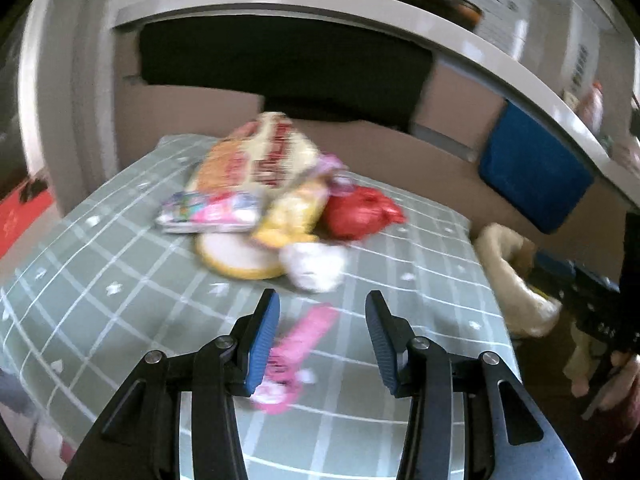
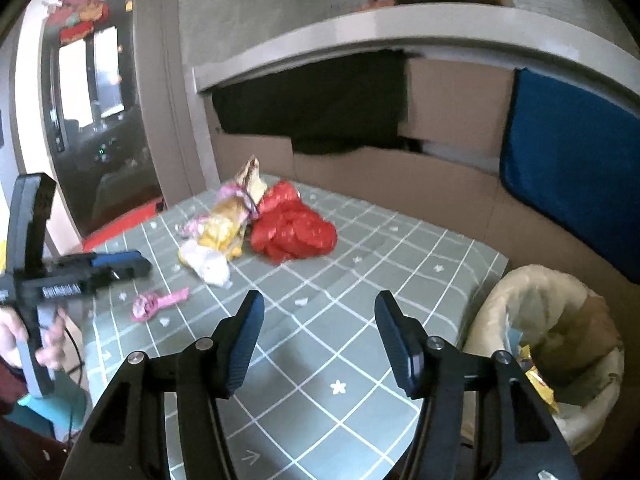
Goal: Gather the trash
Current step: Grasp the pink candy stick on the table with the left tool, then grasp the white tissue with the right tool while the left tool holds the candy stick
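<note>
A heap of trash lies on the green checked tablecloth point(image 1: 120, 260): a big snack bag point(image 1: 260, 156), a colourful packet point(image 1: 212, 212), a yellow wrapper point(image 1: 292, 216), a crumpled red bag point(image 1: 360, 212), a white tissue point(image 1: 316, 266) and a round pale lid point(image 1: 236, 254). Nearer, a pink wrapper point(image 1: 296, 356) lies flat under my left gripper point(image 1: 322, 296), close to its left pad; the jaws stand open and do not touch it. My right gripper point(image 2: 320, 298) is open over bare cloth, with the red bag point(image 2: 294, 232) and pink wrapper point(image 2: 158, 302) ahead and to its left.
A bin lined with a beige bag point(image 2: 552, 344) stands off the table's right edge, with wrappers inside. Cardboard panels point(image 2: 400, 180) and a blue cloth point(image 2: 572, 168) stand behind the table under a white shelf. A person's hand holds the left gripper point(image 2: 120, 264) at the left.
</note>
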`<state>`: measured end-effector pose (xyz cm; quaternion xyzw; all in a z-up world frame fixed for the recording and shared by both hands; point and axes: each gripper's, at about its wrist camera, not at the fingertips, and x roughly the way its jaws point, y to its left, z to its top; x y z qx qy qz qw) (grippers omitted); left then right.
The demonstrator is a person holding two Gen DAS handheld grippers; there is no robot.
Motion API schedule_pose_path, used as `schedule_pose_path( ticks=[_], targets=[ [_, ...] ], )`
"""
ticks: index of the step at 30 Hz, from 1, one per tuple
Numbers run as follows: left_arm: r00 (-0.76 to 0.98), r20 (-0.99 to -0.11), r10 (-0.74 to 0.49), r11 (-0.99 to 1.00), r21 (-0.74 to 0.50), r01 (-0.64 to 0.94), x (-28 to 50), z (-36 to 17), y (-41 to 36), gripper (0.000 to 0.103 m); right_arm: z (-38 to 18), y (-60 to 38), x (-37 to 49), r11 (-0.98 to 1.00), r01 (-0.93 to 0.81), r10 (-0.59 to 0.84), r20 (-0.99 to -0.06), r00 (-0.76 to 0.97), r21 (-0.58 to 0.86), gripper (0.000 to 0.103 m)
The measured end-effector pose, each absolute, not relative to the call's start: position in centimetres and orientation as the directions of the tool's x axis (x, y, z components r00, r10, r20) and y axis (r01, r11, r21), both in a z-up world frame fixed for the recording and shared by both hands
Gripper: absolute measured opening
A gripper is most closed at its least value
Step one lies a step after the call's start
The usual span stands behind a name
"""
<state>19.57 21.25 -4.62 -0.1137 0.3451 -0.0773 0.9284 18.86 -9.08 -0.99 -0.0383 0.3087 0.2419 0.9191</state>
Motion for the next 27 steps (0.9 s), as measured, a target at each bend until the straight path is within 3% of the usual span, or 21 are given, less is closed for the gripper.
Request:
schedule_pose_path(
  ticks=[6, 12, 20, 27],
  targets=[
    [0.679, -0.679, -0.279, 0.939, -0.343, 0.043, 20.7, -7.7, 24.7, 0.046, -2.3, -8.9, 19.1, 0.877, -0.472, 0.424, -0.615, 0.665, 0.094, 0.055],
    [0.602, -0.761, -0.242, 0.966, -0.246, 0.077, 21.0, -10.2, 23.1, 0.048, -2.9, -9.1, 19.3, 0.867, -0.481, 0.448, -0.628, 0.636, 0.131, 0.055],
    [0.604, -0.774, -0.19, 0.981, -0.169, 0.092, 20.8, -10.2, 21.0, 0.046, -3.6, -7.8, 19.2, 0.845, -0.52, 0.468, -0.65, 0.599, 0.129, 0.055],
    [0.664, -0.72, -0.201, 0.97, -0.242, 0.032, 19.5, -8.3, 21.5, 0.044, -3.6, -6.7, 20.0, 0.832, -0.541, 0.473, -0.666, 0.577, 0.122, 0.055]
  ],
)
